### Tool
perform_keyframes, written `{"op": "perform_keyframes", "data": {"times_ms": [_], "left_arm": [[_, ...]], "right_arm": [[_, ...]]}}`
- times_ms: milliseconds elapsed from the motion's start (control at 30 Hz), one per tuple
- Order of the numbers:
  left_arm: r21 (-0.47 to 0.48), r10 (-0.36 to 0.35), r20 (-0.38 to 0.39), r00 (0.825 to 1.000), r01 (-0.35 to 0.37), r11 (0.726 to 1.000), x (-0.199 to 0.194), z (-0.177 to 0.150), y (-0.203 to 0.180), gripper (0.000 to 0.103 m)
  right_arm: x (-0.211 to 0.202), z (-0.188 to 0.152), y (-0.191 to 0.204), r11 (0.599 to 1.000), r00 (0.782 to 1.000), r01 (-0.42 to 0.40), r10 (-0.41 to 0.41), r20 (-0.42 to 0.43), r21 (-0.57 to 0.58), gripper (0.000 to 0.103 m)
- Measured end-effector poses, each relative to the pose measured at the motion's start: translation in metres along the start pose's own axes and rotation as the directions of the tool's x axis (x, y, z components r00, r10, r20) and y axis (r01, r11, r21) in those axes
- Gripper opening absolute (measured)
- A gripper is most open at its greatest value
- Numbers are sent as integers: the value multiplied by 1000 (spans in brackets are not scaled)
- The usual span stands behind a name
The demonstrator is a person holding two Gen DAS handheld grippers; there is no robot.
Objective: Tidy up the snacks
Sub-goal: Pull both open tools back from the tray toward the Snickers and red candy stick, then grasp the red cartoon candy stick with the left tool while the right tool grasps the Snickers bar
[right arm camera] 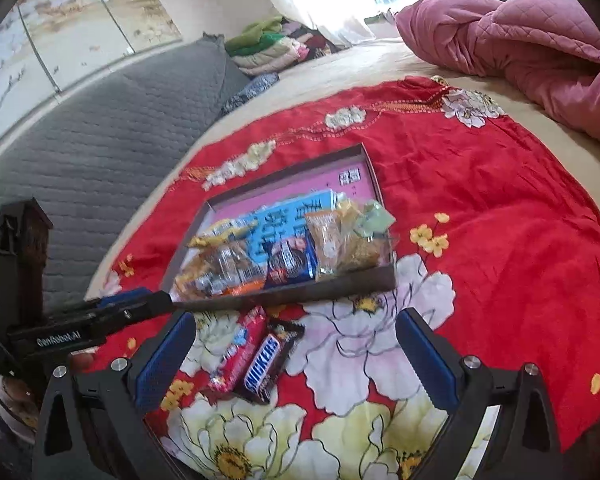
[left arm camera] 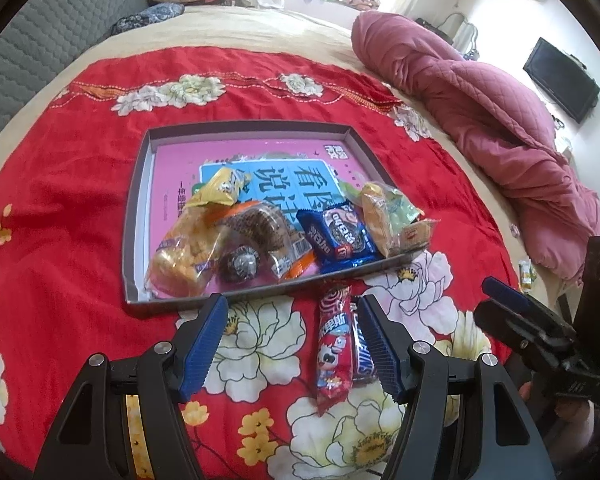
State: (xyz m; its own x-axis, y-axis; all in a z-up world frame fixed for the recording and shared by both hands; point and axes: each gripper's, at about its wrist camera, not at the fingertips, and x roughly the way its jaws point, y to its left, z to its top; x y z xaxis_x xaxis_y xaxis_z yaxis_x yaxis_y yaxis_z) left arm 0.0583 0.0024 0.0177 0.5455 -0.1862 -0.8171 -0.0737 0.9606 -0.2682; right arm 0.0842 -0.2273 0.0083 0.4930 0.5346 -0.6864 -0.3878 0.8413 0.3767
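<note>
Glossy plastic wrappers (left arm camera: 333, 344), cardboard tray (left arm camera: 134, 216)

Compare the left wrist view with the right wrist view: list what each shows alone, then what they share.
Left wrist only: a black TV on the far wall, and a silver foil-wrapped sweet in the tray.

Right wrist only: painted wall panels behind the grey quilted headboard.

Both: the snack tray, the Snickers bar beside the red snack pack on the red floral cloth, and the pink quilt.

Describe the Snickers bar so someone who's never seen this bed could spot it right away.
Start at the shallow box tray on the red floral blanket. Just in front of its near edge two snacks lie side by side outside it. The Snickers bar is the dark brown one with blue lettering, beside the red wrapper.
</note>
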Motion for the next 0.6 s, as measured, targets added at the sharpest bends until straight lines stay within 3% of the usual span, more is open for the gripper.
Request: {"op": "perform_keyframes", "data": {"times_ms": [200,600], "left_arm": [[3,-20,-44,999,20,1000,9,-6,-2,69],[-14,-78,-160,984,77,997,41,-20,-8,69]], "right_arm": [[8,-11,9,998,997,38,-41,-68,-47,101],[37,-37,30,977,968,83,-126,-217,-197,101]]}}
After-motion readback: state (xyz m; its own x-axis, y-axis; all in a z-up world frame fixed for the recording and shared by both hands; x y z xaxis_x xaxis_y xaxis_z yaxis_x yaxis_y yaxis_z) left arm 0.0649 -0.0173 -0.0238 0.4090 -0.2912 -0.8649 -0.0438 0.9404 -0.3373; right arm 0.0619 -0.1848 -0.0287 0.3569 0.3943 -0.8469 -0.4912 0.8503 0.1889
